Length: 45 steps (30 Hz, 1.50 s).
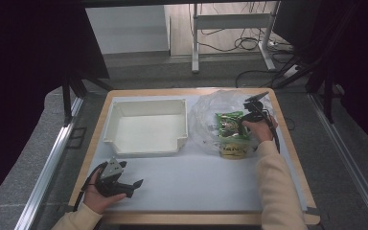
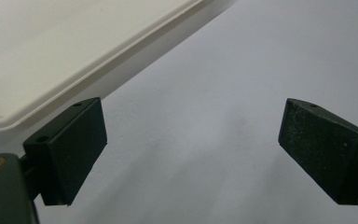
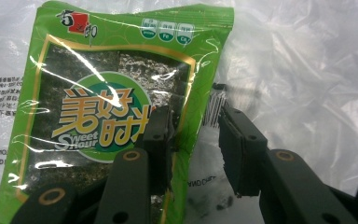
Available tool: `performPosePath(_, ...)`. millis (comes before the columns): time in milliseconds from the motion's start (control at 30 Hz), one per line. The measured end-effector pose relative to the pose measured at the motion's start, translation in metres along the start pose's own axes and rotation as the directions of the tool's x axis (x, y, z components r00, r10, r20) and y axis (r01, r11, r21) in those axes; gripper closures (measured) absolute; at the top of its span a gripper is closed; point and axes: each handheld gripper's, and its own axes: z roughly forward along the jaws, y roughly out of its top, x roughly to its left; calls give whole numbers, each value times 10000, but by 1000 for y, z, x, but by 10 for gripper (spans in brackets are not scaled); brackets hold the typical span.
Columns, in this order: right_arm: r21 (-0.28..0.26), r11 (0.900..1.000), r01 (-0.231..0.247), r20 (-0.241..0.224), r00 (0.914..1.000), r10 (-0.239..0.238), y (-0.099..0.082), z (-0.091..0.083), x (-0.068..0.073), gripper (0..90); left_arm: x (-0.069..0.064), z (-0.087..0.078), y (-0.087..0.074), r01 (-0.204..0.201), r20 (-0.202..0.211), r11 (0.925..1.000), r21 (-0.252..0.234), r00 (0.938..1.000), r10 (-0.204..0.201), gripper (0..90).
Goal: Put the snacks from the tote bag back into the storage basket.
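Judged at an early stage: pick-up of the green seaweed snack packet [image 3: 98, 93] begun, transfer not yet made. Found the packet at the right side of the table [image 1: 93, 143], lying flat with the crumpled clear plastic bag [image 1: 206, 115]; cannot tell whether inside the bag or on top of it. Noted the right gripper [image 3: 196, 116] lowered onto it, jaws partly apart and straddling the packet's right-hand edge, one jaw over the printed face, the other over bare clear film. Seen a gap between pads and edge, so recorded as not yet pinching, nothing lifted. Observed a second packet [image 1: 234, 151], yellow-green, just nearer the person and touching or overlapping the first. Found the white plastic tray [image 1: 146, 101] at centre-left of the table, nothing in it; taken as the likely destination, on judgement only. Left to do, as judged: closing on the packet, drawing it free of the bag, carrying it leftward to the tray, then the same for the second packet. Noted the left gripper [image 1: 133, 173] low over the white sheet [image 1: 196, 182] near the tray's front corner, jaws wide apart, holding nothing. Flagged as obstructions: loose film liable to be caught with the packet edge; tray's near wall to be cleared on the way in. Beyond the table: desk frame [image 1: 230, 21] and floor cables [image 1: 249, 45], well apart, of no concern.
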Motion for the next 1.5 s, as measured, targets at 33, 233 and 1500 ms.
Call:
performPosePath(33,73,10000,-15,-3,10000,15,0,1,1,644,0,0,0,-15,14,10000,19,10000,15,79)
performPosePath(233,194,9998,68,71,10000,-69,1,3,5,670,0,1,0,-27,19,10000,69,10000,27,79)
performPosePath(1500,244,9986,-463,802,9958,443,2,-2,23,895,1,-1,0,-17,-10,10000,19,10000,17,79)
